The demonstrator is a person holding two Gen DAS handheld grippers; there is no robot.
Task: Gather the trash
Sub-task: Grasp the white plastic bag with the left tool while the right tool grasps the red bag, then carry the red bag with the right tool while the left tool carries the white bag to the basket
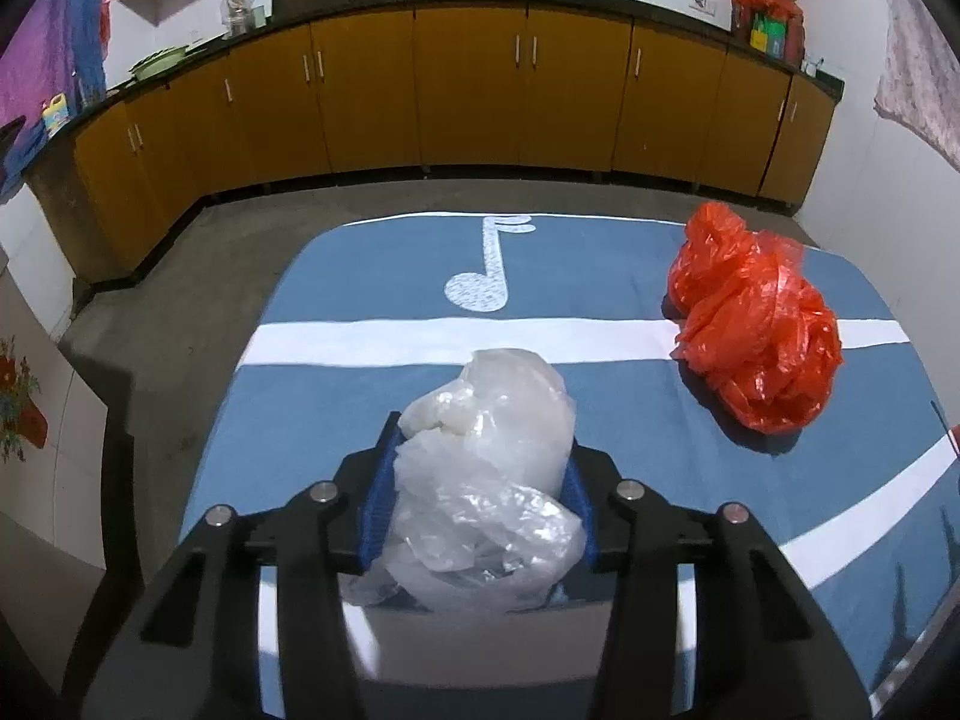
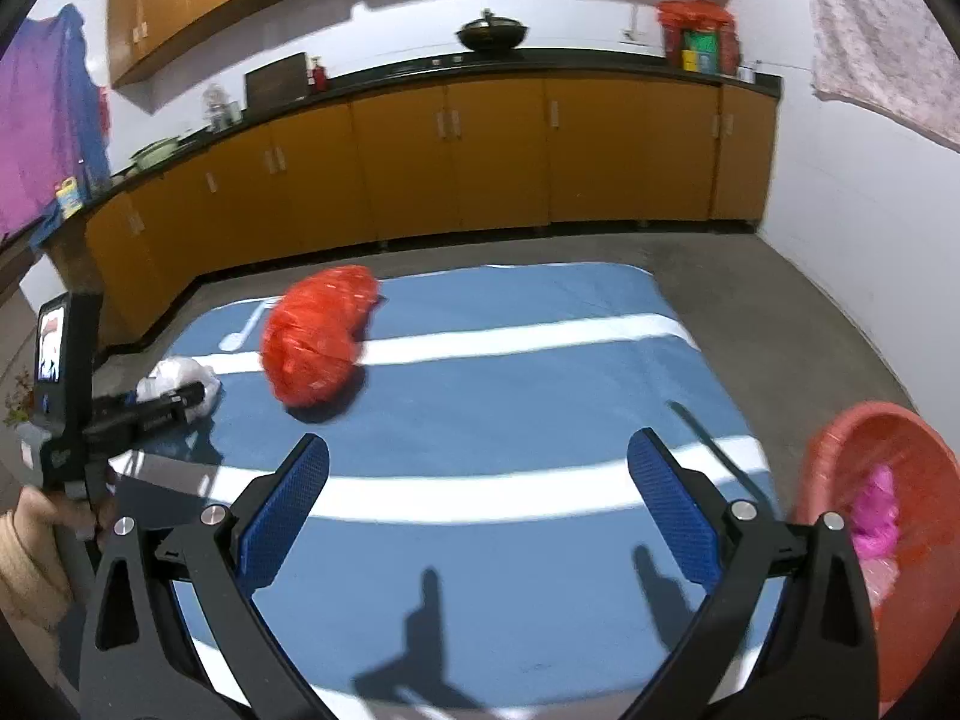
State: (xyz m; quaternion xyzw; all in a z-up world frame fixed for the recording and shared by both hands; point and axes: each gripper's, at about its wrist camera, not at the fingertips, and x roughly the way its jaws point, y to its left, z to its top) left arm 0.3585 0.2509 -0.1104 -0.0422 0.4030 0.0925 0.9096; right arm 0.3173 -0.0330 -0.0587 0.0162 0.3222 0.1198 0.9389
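My left gripper (image 1: 480,450) is shut on a crumpled clear plastic bag (image 1: 480,468), held between its blue pads just above the blue mat (image 1: 372,276). A crumpled red plastic bag (image 1: 756,324) lies on the mat to the right of it. In the right wrist view my right gripper (image 2: 480,456) is open and empty over the mat (image 2: 540,396). The red bag (image 2: 318,336) lies ahead to its left. The left gripper (image 2: 162,402) with the clear bag (image 2: 180,375) shows at far left. A red basin (image 2: 888,540) at right holds pink trash (image 2: 876,522).
The mat has white stripes and a music note (image 1: 486,276) and lies on a grey floor (image 1: 180,312). Orange cabinets (image 1: 468,90) under a dark counter run along the back and left walls. A white wall (image 2: 870,210) stands at right.
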